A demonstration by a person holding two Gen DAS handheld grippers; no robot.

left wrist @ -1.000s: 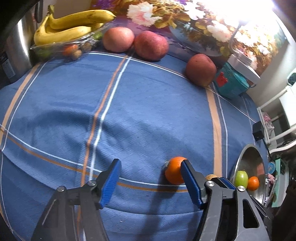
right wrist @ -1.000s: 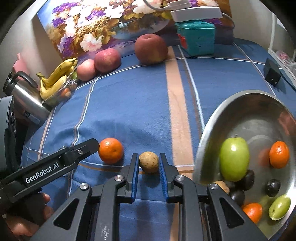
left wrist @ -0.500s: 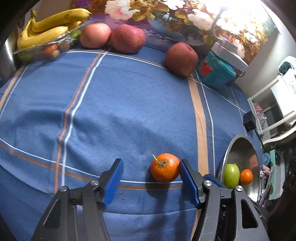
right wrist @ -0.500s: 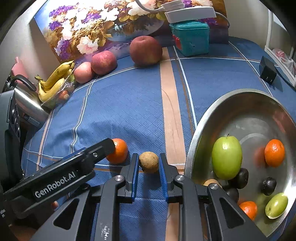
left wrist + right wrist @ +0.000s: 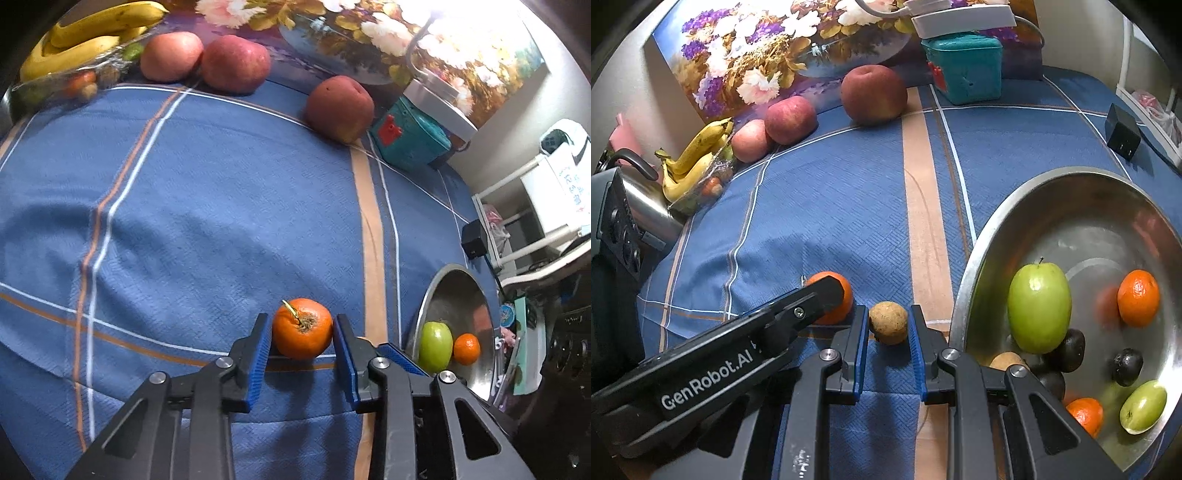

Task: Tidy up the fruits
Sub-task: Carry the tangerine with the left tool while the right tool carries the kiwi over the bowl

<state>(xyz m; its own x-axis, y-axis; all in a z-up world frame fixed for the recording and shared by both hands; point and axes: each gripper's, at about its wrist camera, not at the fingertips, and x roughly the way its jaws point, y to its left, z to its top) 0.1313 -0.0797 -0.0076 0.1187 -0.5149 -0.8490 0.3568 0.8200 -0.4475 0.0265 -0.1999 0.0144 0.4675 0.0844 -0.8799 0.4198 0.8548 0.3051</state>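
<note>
An orange tangerine (image 5: 303, 328) with a short stem lies on the blue cloth. My left gripper (image 5: 301, 325) straddles it; its jaws are closing and both blue pads touch the fruit's sides. In the right wrist view one left finger (image 5: 809, 306) covers part of the tangerine (image 5: 838, 295). Just to its right, my right gripper (image 5: 889, 314) is shut on a small round brown fruit (image 5: 888, 322) resting on the cloth. A steel bowl (image 5: 1071, 206) at the right holds a green apple (image 5: 1039, 306), tangerines, dark fruits and a small green fruit (image 5: 1143, 406).
Three red apples (image 5: 234, 62) line the back edge below a flower picture. Bananas (image 5: 92, 33) on a clear tray lie at the back left beside a steel kettle (image 5: 646, 206). A teal box (image 5: 964, 66) and a black adapter (image 5: 1123, 136) sit at the back right.
My left gripper came forward over the tangerine and its jaws narrowed from wide apart until they touch it. The right gripper and the brown fruit have not moved.
</note>
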